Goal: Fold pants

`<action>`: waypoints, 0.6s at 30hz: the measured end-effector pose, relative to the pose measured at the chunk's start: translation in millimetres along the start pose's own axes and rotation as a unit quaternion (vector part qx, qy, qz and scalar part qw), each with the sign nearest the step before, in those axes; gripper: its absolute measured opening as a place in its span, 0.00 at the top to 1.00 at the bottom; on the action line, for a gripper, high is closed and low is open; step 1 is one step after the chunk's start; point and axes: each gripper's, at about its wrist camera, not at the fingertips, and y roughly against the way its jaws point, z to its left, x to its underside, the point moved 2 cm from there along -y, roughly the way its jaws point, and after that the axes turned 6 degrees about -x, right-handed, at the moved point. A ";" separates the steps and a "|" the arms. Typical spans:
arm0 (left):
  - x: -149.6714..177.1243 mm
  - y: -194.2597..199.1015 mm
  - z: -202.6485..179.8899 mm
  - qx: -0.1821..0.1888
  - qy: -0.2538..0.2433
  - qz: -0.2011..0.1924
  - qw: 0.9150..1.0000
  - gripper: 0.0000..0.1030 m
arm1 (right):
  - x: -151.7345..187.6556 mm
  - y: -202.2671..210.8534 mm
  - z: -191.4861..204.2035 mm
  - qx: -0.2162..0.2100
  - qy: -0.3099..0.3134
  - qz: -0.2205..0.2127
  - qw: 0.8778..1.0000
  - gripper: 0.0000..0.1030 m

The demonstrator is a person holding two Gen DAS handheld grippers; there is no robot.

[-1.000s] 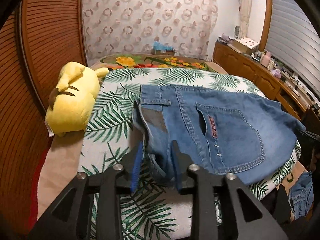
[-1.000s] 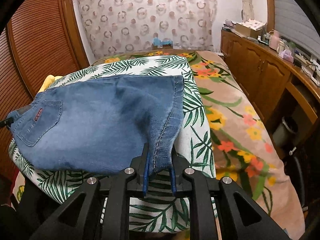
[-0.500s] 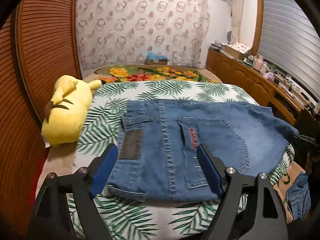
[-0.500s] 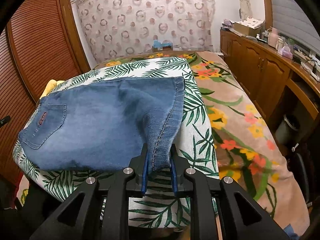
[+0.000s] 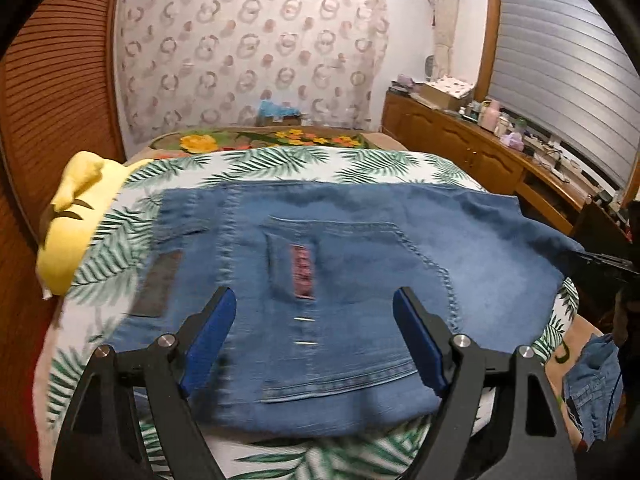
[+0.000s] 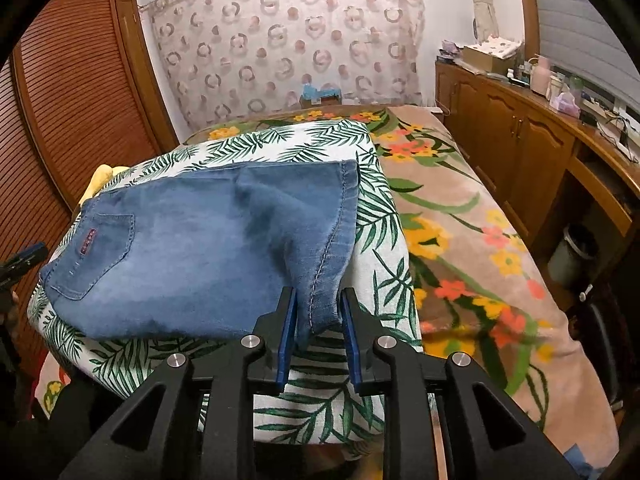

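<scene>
The folded blue pants [image 5: 340, 280] lie flat on a palm-leaf sheet [image 5: 304, 164] spread over the bed [image 6: 472, 240]. The left wrist view shows their back pocket, red tab and dark waist patch, with the left hand-held gripper [image 5: 312, 336] spread wide above the denim and holding nothing; this picture is slightly blurred. Only this view takes in the whole yellow plush toy [image 5: 72, 220] at the sheet's left edge and a second piece of denim [image 5: 592, 384] hanging low at the right. The right wrist view shows the far end instead: the right hand-held gripper [image 6: 318, 336] has the hemmed corner of the pants between its blue pads, and its jaws are opening. Here the floral blanket [image 6: 460, 264] beneath the sheet, a slatted wooden wardrobe [image 6: 80, 100], a ring-patterned curtain [image 6: 288, 40] and a cluttered wooden sideboard [image 6: 520, 128] are plain.
</scene>
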 end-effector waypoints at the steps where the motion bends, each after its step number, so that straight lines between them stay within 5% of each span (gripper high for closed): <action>1: 1.7 -2.7 -5.1 0.001 -0.004 0.001 1.000 0.21 | -0.2 -0.4 0.7 0.000 0.001 0.001 1.000 0.78; 13: 15.0 -19.9 -37.6 0.030 -0.028 0.043 0.998 0.21 | -1.2 3.1 1.3 -0.003 -0.003 -0.004 1.000 0.78; 18: 17.2 -19.7 -41.1 0.033 -0.027 0.046 0.998 0.21 | -3.4 8.1 20.5 -0.027 0.038 -0.006 0.999 0.89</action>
